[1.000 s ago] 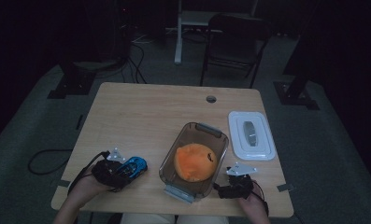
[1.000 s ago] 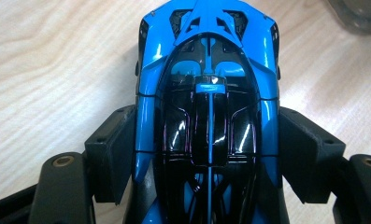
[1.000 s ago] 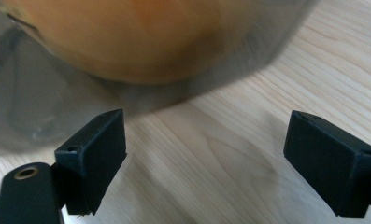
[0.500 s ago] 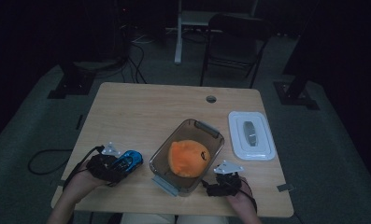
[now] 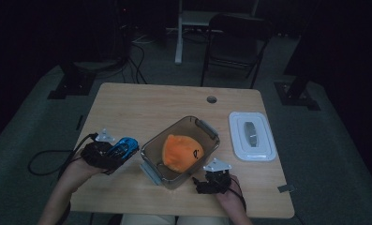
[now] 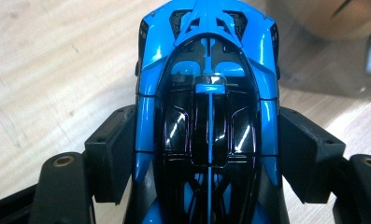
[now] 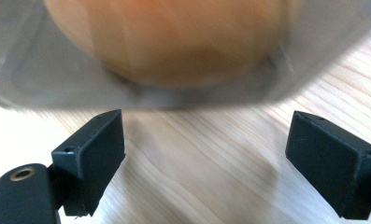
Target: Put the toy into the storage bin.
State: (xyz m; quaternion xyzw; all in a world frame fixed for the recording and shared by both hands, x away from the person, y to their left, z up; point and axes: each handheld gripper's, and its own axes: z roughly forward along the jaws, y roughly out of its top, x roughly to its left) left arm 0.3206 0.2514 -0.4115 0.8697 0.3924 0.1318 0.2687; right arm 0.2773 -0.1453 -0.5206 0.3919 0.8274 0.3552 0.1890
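A blue and black toy car (image 6: 206,70) sits between the pads of my left gripper (image 6: 206,154), which is shut on its sides. In the high view the left gripper (image 5: 119,153) holds the car (image 5: 125,146) above the table's front left, beside a clear plastic container (image 5: 207,130). Inside the container lies an orange rounded thing (image 5: 176,152). My right gripper (image 5: 207,179) stands open just in front of the container's near right corner. In the right gripper view its jaws (image 7: 206,140) are wide apart and empty, with the container wall (image 7: 29,70) and the orange thing (image 7: 174,42) close ahead.
A white lid (image 5: 251,136) lies flat at the right of the wooden table (image 5: 151,105). A cable hole (image 5: 212,99) is near the far edge. A chair (image 5: 233,42) and stands are on the floor beyond.
My left gripper has lifted the car off the table. The right gripper has moved left along the front edge, and the container has shifted left and turned a little.
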